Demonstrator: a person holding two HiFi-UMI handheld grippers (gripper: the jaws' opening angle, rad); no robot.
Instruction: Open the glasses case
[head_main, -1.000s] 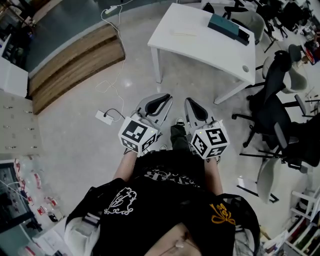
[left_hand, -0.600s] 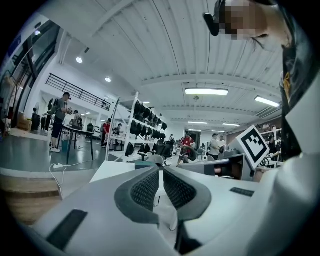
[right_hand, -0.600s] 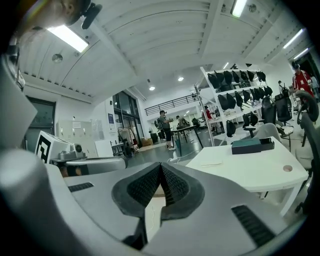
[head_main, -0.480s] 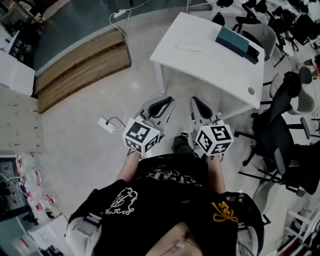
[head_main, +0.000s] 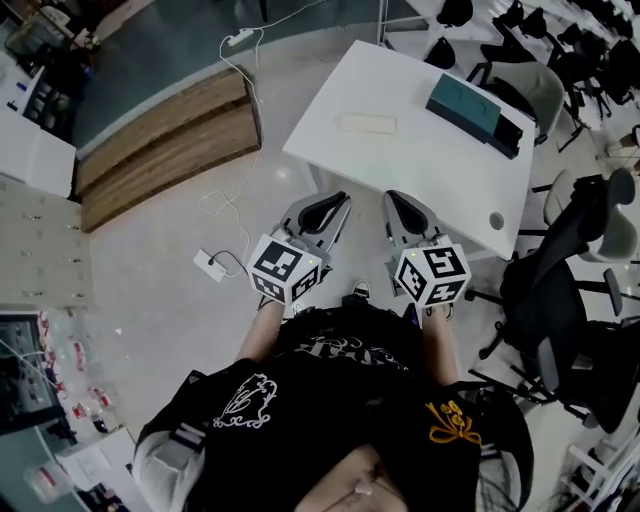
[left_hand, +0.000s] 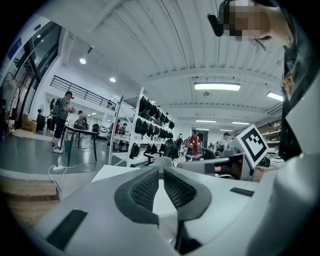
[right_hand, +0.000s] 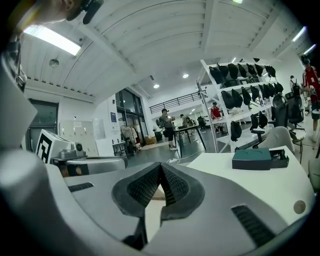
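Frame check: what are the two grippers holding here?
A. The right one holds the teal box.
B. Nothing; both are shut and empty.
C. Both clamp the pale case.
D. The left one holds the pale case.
B: the left gripper and right gripper each have their jaws together with nothing between them, while the pale case and teal box lie on the white table ahead.

Glasses case (head_main: 368, 124): small, pale cream, oblong and low. Looks closed, though too small to be sure. Lying flat on the white worktop (head_main: 420, 170), toward its left side.
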